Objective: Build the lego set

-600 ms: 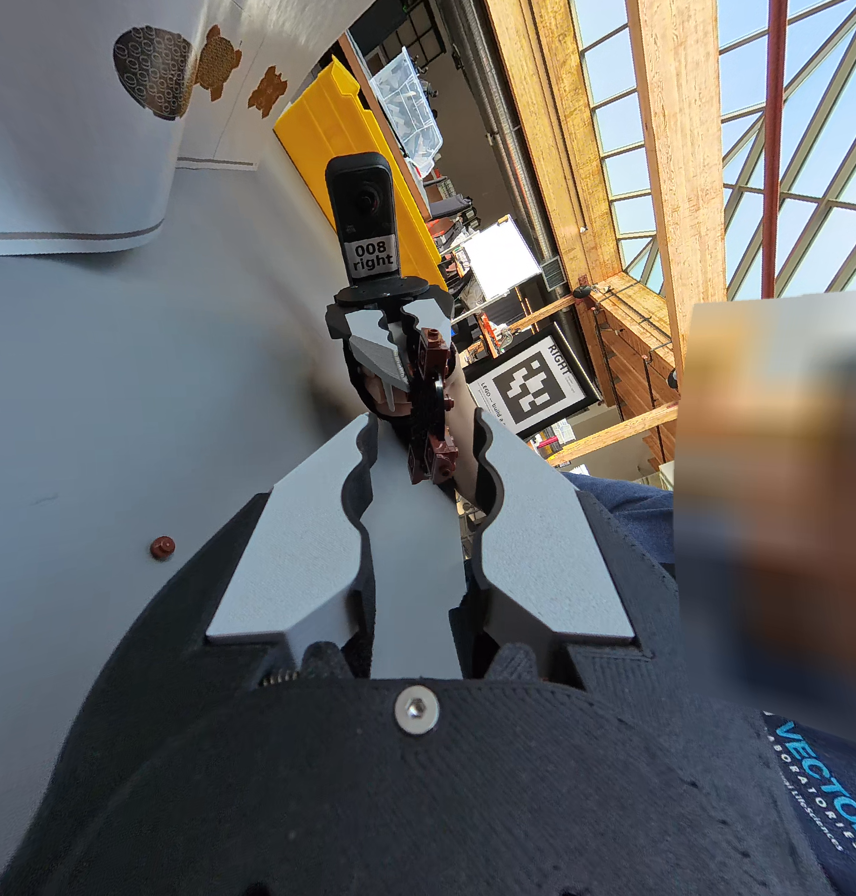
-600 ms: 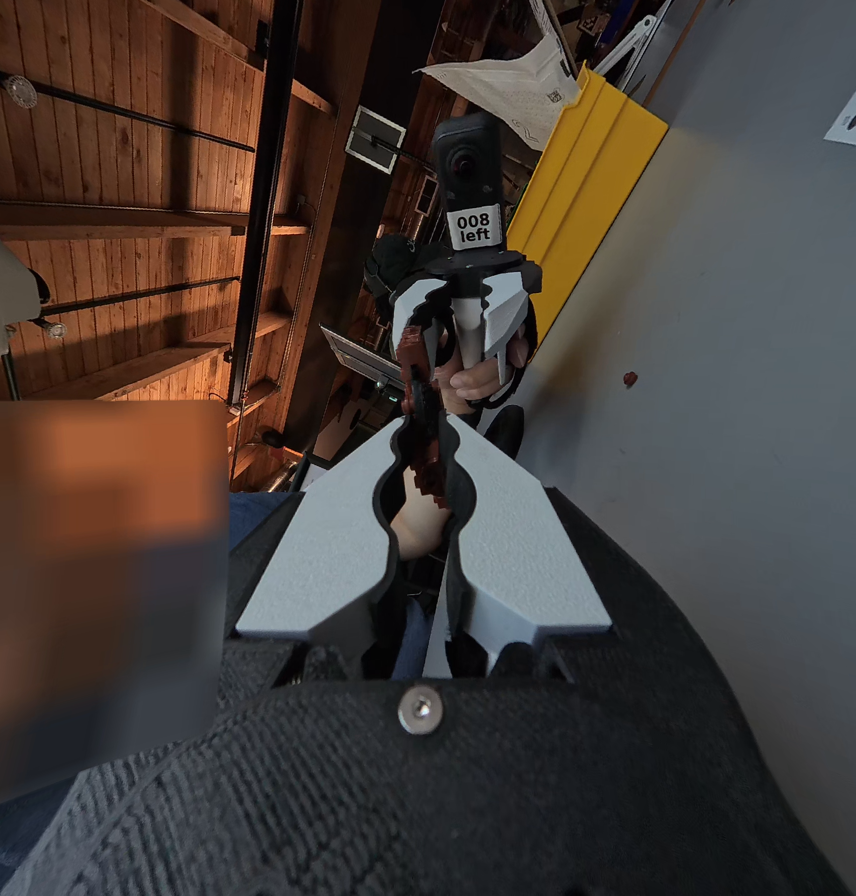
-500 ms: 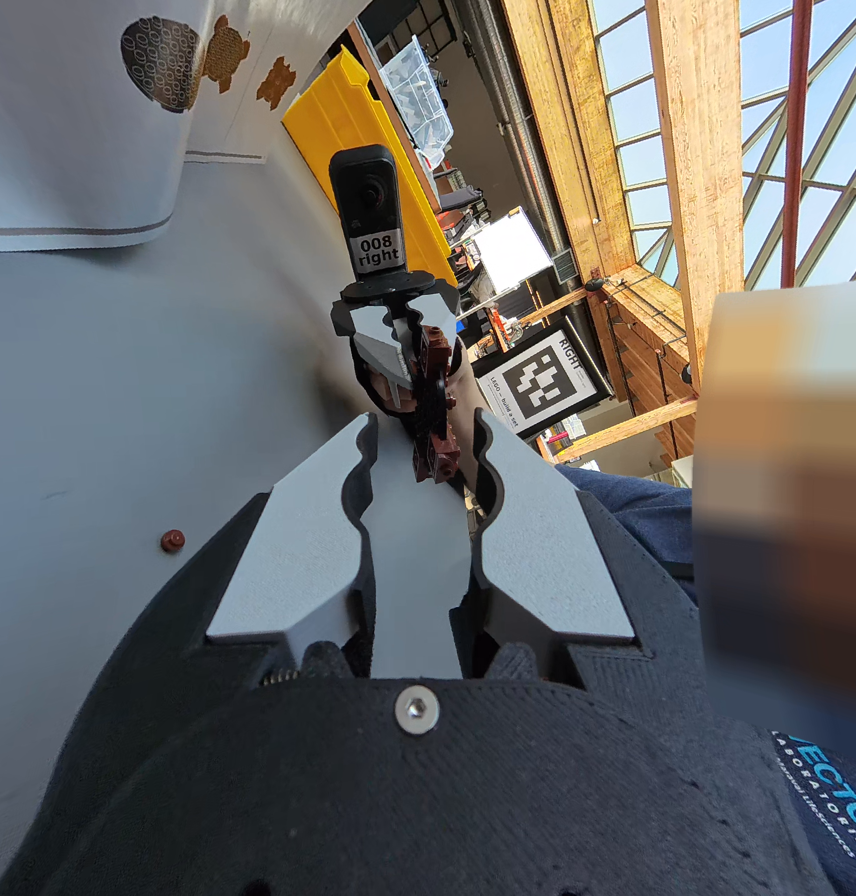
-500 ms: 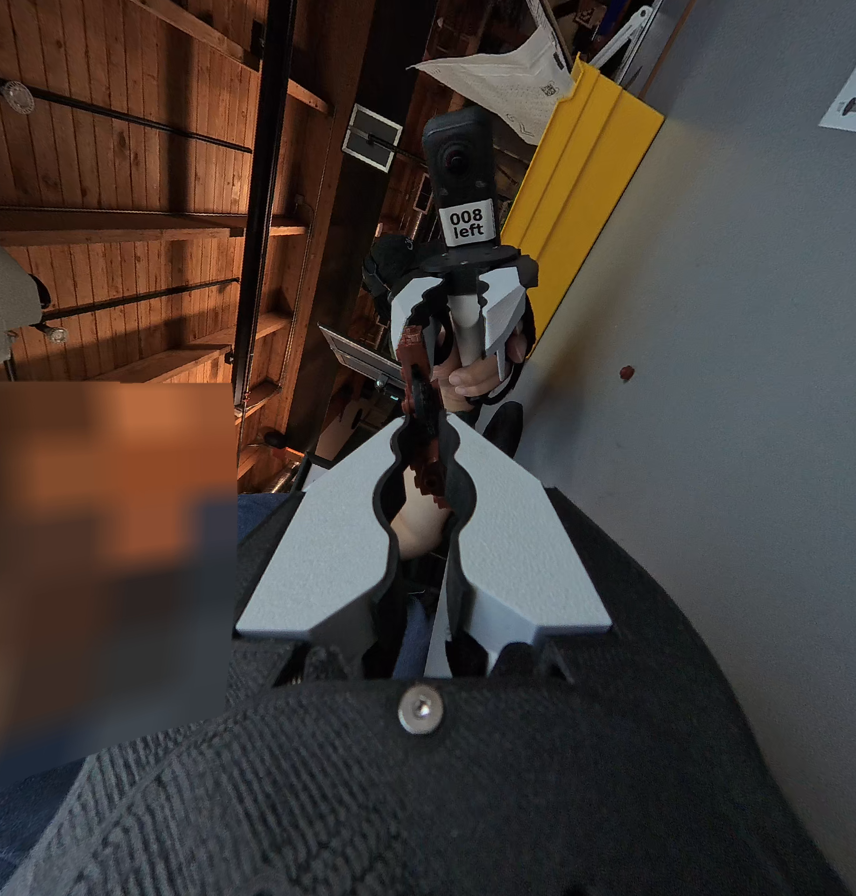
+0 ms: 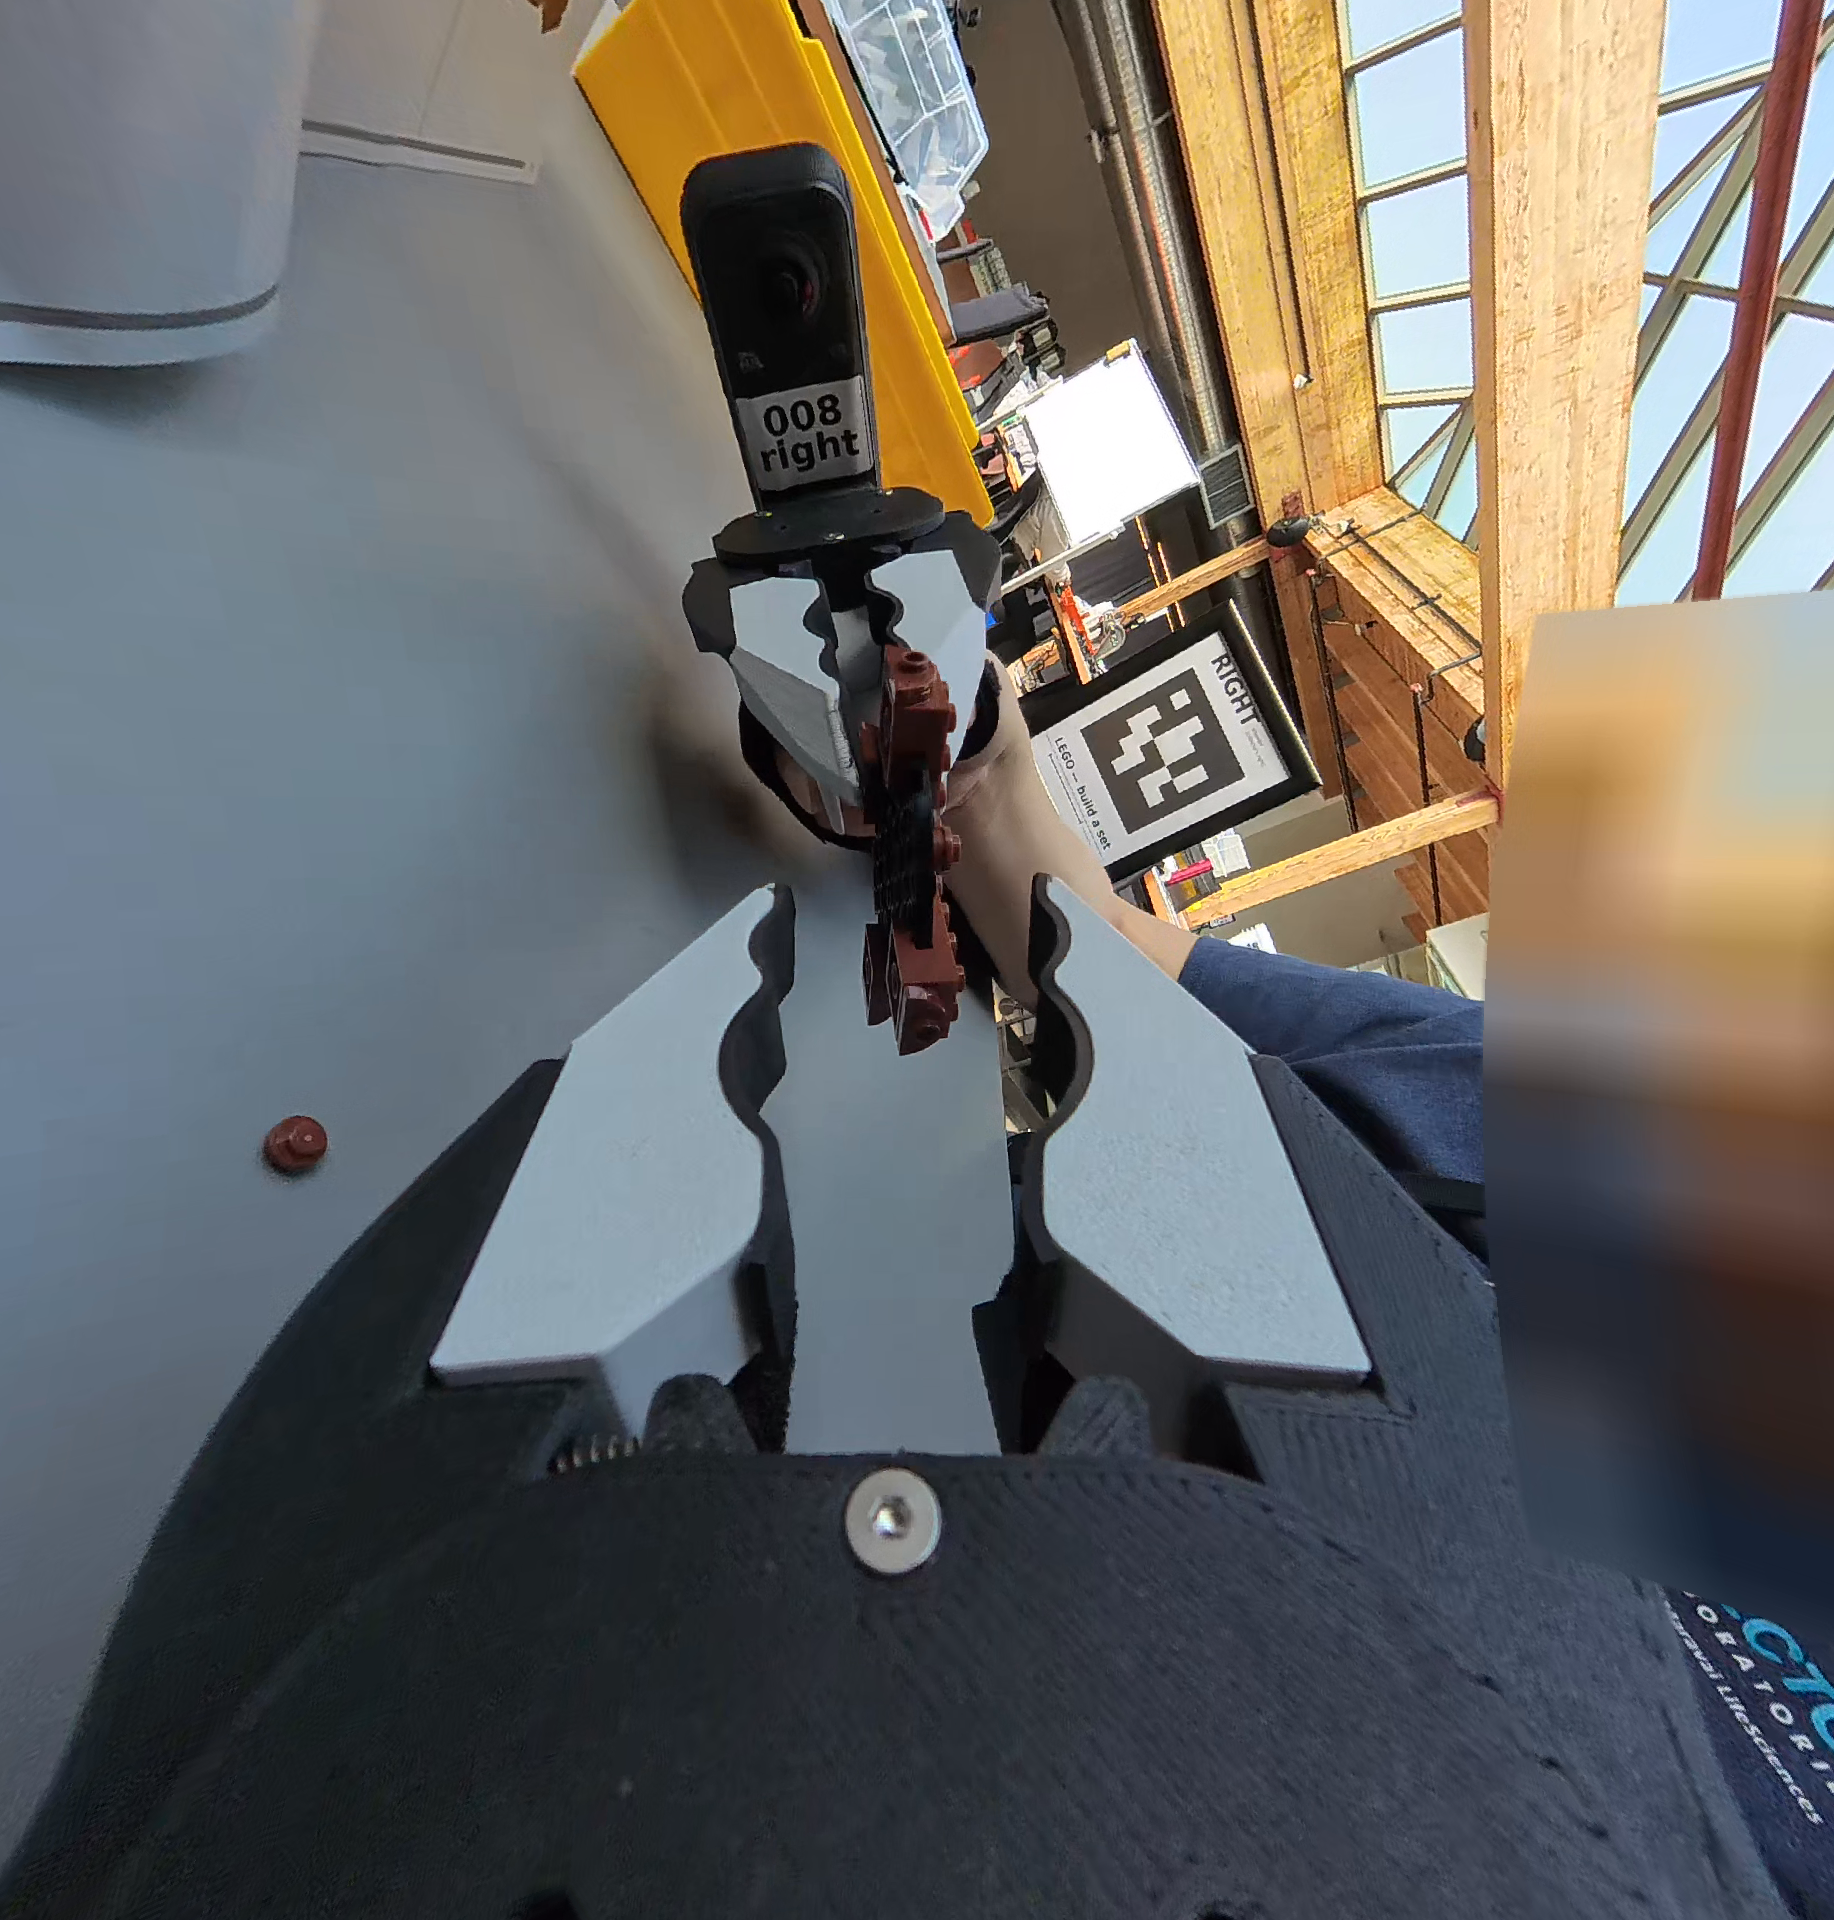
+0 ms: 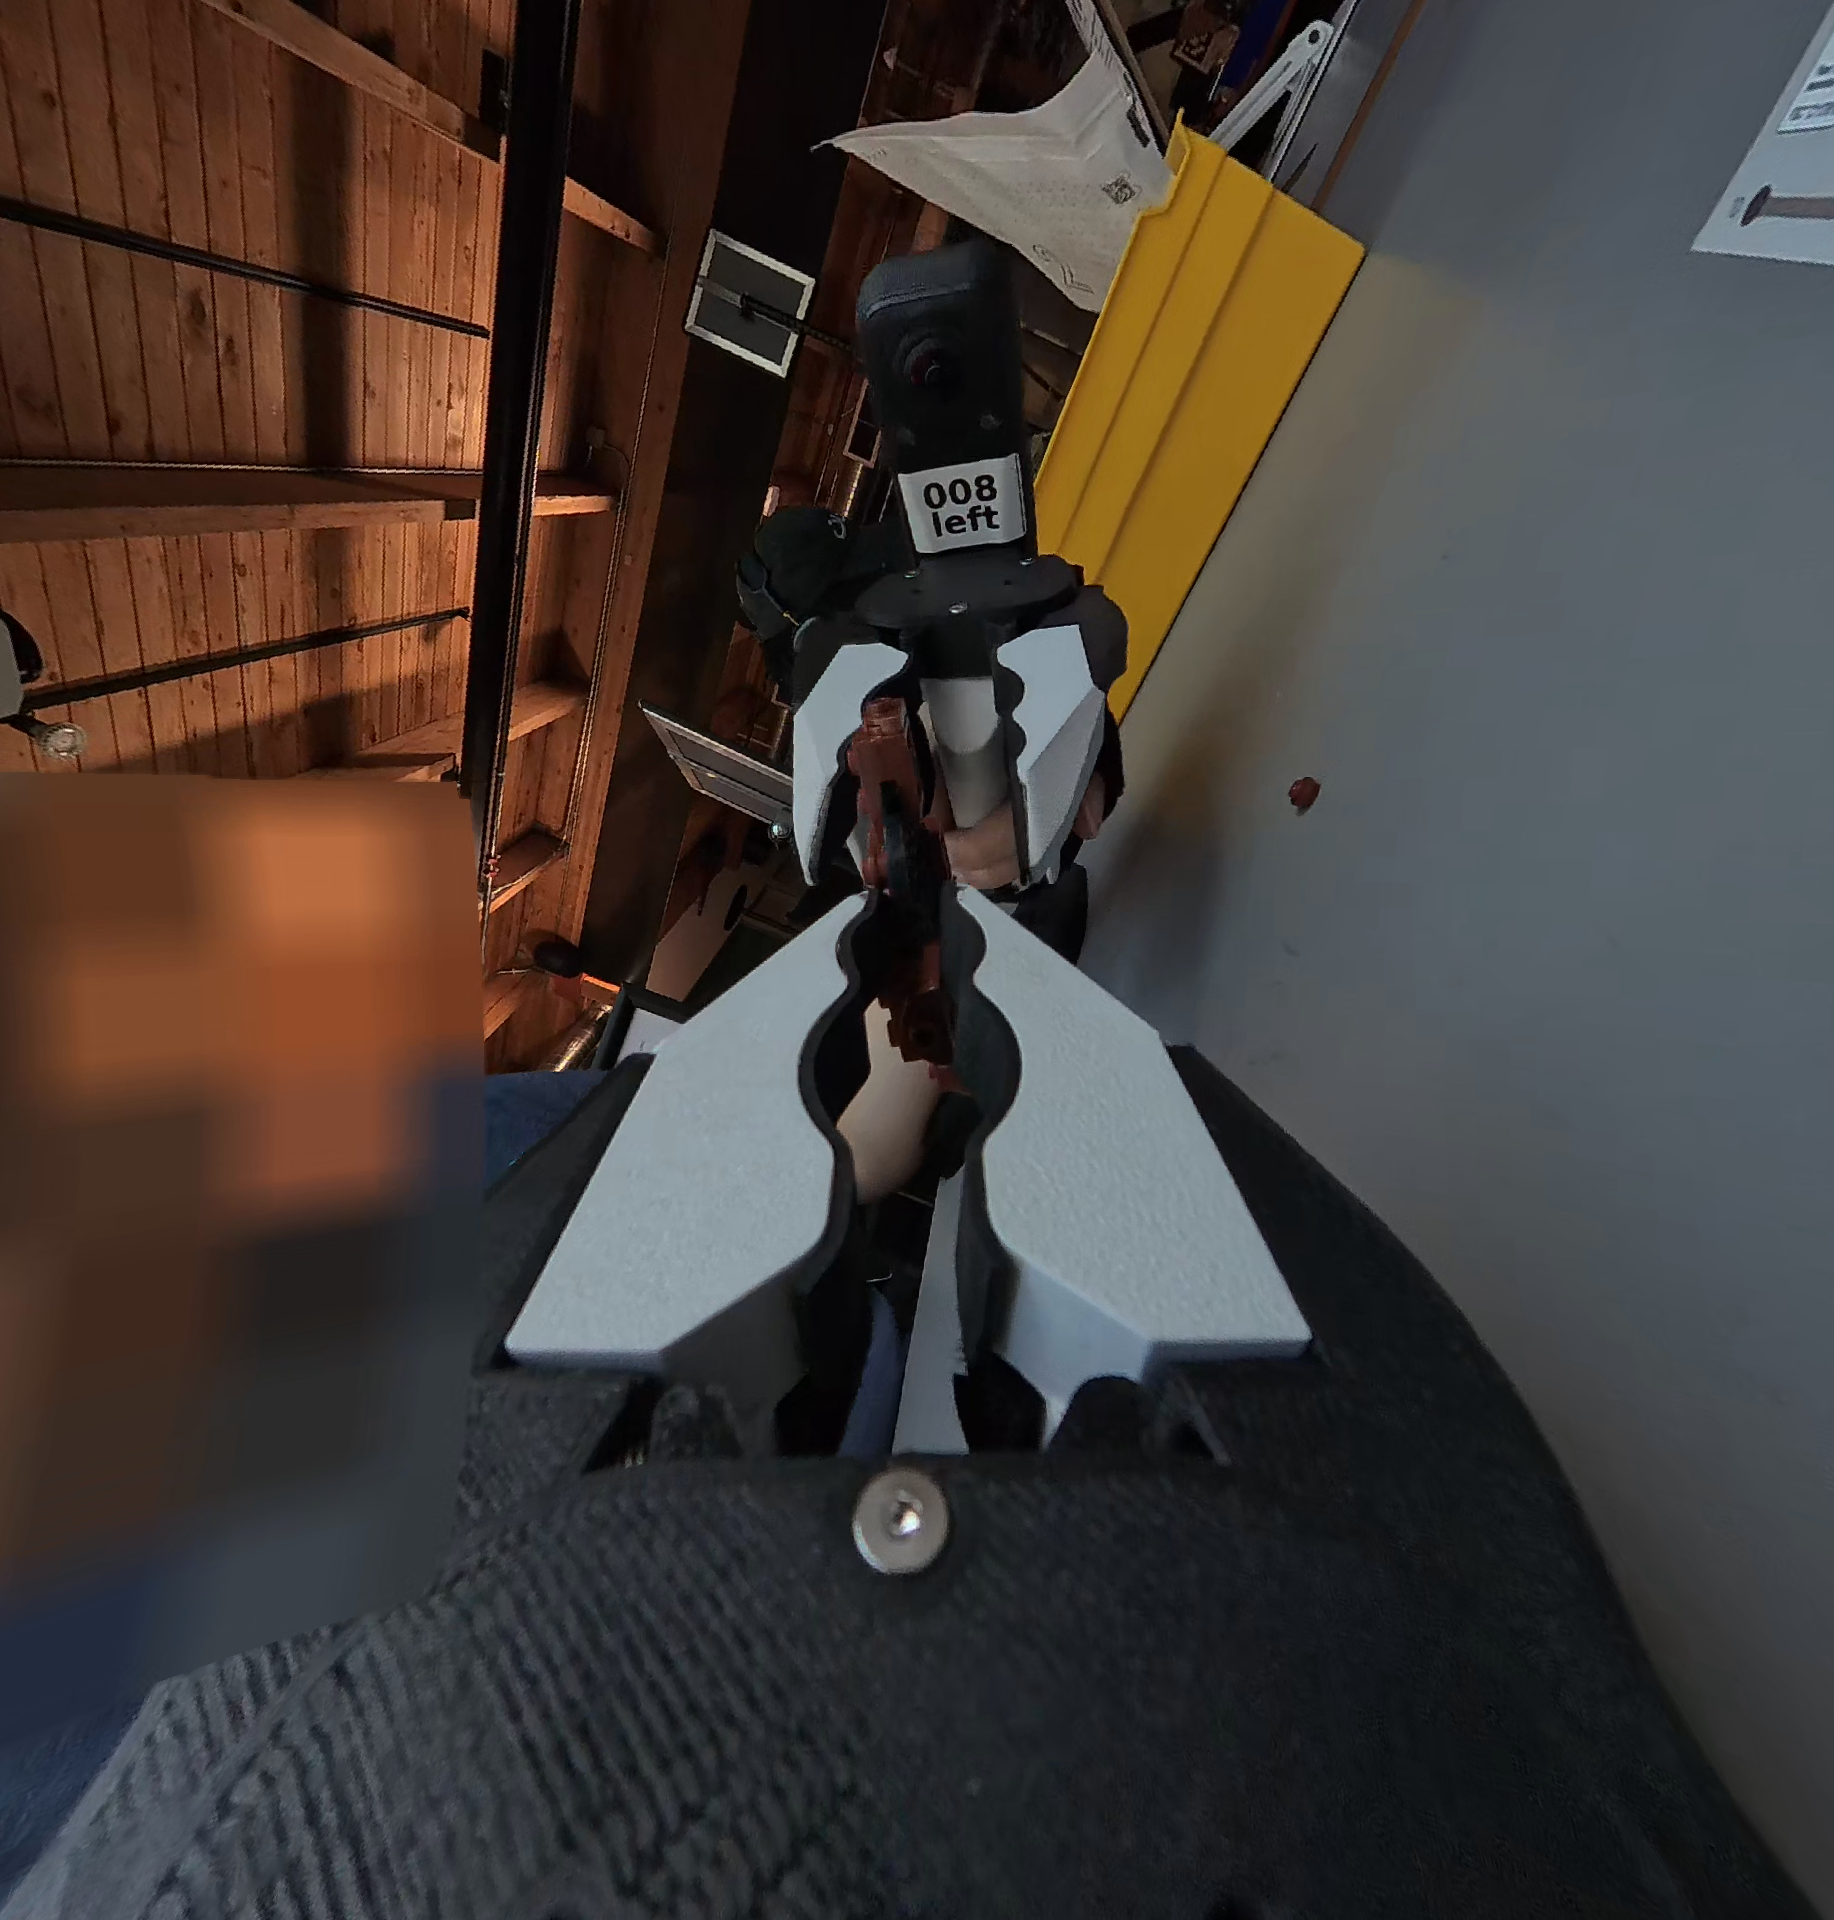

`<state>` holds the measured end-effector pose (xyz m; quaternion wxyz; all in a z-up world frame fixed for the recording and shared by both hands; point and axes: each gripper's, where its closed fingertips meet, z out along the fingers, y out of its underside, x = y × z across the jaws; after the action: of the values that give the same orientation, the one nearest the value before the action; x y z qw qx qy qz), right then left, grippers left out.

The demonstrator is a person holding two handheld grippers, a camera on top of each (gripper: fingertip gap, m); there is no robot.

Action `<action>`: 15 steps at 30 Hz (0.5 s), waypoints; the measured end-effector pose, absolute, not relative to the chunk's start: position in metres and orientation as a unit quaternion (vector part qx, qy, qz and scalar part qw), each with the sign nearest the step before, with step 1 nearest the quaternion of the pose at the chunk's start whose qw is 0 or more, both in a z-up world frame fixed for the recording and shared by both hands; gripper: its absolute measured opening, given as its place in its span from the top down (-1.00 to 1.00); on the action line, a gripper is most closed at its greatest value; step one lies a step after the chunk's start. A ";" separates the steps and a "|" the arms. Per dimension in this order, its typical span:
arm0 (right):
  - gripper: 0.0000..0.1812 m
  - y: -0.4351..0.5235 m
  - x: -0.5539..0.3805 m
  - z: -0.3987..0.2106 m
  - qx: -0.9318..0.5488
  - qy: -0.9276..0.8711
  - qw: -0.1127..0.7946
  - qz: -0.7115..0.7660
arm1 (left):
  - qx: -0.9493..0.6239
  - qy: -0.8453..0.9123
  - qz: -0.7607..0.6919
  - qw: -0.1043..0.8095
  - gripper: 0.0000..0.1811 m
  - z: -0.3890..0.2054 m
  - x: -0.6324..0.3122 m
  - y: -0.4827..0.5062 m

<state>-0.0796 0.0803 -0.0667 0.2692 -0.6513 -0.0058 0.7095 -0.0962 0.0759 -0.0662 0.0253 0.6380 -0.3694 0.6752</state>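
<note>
A brown and black lego assembly is held in the air above the grey table. My right gripper is shut on the assembly near its middle. In the left wrist view the right gripper faces me with the assembly sticking out toward me. My left gripper is open and empty, and the assembly's near end lies in the gap between its fingers, apart from both. In the right wrist view the left gripper shows beyond the assembly, jaws wide apart. A loose small brown round piece lies on the table.
A yellow bin stands at the table's far edge and also shows in the right wrist view. White instruction sheets lie on the table. A framed marker sign stands behind. A person's hand and blue sleeve are close. Left and right tips are no more than a few centimetres apart. My left tips are roughly 9 cm from the loose small brown round piece.
The two grippers have come closer together, so the assembly reaches a bit deeper between my open left fingers. The right gripper stays shut on the assembly.
</note>
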 end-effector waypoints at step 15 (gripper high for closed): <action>0.91 0.086 -0.092 -0.067 -0.652 0.001 0.293 0.699 | 0.641 -0.368 0.673 -0.004 0.94 -0.071 -0.092 0.068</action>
<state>-0.0916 0.0857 -0.0673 0.2925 -0.6522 0.0010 0.6994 -0.0921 0.0680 -0.0714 -0.0042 0.6415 -0.3680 0.6731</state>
